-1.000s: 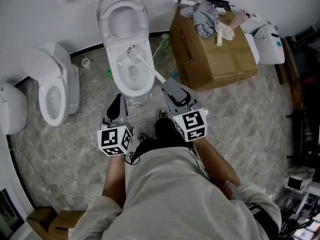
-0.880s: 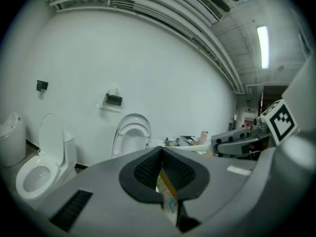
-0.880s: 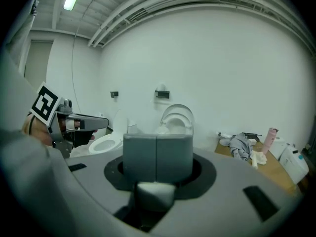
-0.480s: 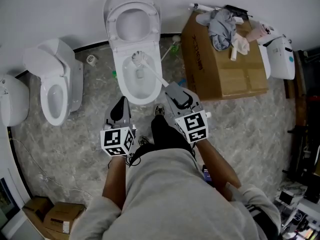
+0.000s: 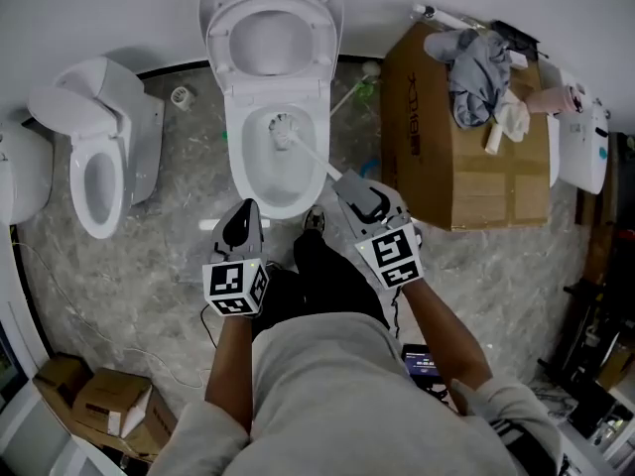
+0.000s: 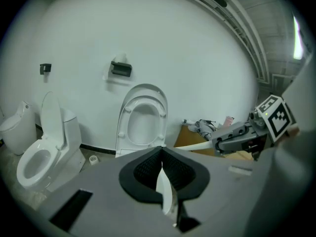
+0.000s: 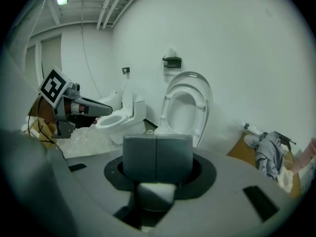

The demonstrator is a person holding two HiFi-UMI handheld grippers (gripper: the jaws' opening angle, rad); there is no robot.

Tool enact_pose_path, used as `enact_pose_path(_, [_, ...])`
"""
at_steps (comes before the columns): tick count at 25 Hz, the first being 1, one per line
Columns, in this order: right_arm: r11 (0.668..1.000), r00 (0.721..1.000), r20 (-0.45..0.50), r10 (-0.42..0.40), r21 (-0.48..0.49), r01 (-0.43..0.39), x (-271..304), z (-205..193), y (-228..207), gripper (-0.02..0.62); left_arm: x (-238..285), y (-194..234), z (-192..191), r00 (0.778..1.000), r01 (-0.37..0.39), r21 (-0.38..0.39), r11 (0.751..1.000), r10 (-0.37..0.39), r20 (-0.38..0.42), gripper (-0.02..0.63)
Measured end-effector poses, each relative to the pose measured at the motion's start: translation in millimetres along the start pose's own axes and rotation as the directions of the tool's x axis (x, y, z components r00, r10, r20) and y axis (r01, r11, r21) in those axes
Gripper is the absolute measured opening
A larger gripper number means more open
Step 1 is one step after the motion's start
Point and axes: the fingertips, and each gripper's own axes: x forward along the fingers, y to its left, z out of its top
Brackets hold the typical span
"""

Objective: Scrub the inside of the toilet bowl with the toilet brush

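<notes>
A white toilet point(image 5: 241, 172) stands at top centre with its seat and lid point(image 5: 268, 28) raised. The toilet brush's bristle head point(image 5: 285, 129) is inside the bowl, toward the back. Its white handle point(image 5: 316, 155) slants down-right to my right gripper point(image 5: 349, 181), which is shut on it. In the right gripper view the grey jaws point(image 7: 157, 154) are pressed together, with the white handle end point(image 7: 155, 194) below them. My left gripper point(image 5: 243, 214) hovers at the bowl's front rim, shut, with nothing seen in it. The left gripper view point(image 6: 160, 167) shows the raised lid point(image 6: 143, 120) and the right gripper point(image 6: 237, 139) holding the handle.
A second toilet point(image 5: 99, 162) stands to the left, and another white fixture point(image 5: 10, 181) sits at the far left edge. A big cardboard box point(image 5: 466, 147) with clothes point(image 5: 476, 58) on top sits close on the right. Small boxes point(image 5: 99, 397) lie at lower left.
The head view has shifted, so the toilet now sits higher and more central. The brush head stays in the back of the bowl and both grippers keep their hold and place.
</notes>
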Motion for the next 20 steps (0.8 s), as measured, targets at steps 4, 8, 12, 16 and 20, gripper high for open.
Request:
enact_pose_path(4, [0.999,0.998,-0.057,0.035,-0.035,-0.037,41,-12,-17,0.147,30,16,-24,0.998,-0.011,-0.025,1.000,0.010,-0.056,0.009])
enact_pose_path(8, [0.995,0.990,-0.126,0.067,-0.062,-0.076,82,-31,-22,0.147,52,34,-55,0.995,-0.015,-0.066,0.998,0.009,-0.098,0.009])
enact_pose_path(12, [0.990,0.975,-0.201,0.093,-0.089,-0.113,126,-54,-20,0.147,72,55,-95,0.991,-0.032,-0.134,0.991,0.014,-0.136,0.009])
enact_pose_path(16, [0.986,0.966,-0.241,0.097,-0.109,-0.126,160,-67,-16,0.147,91,76,-131,0.983,-0.056,-0.144,0.988,0.029,-0.184,0.009])
enact_pose_path(20, [0.984,0.957,-0.271,0.098,-0.120,-0.135,191,-79,-14,0.147,111,95,-155,0.981,-0.054,-0.165,0.985,0.021,-0.194,0.009])
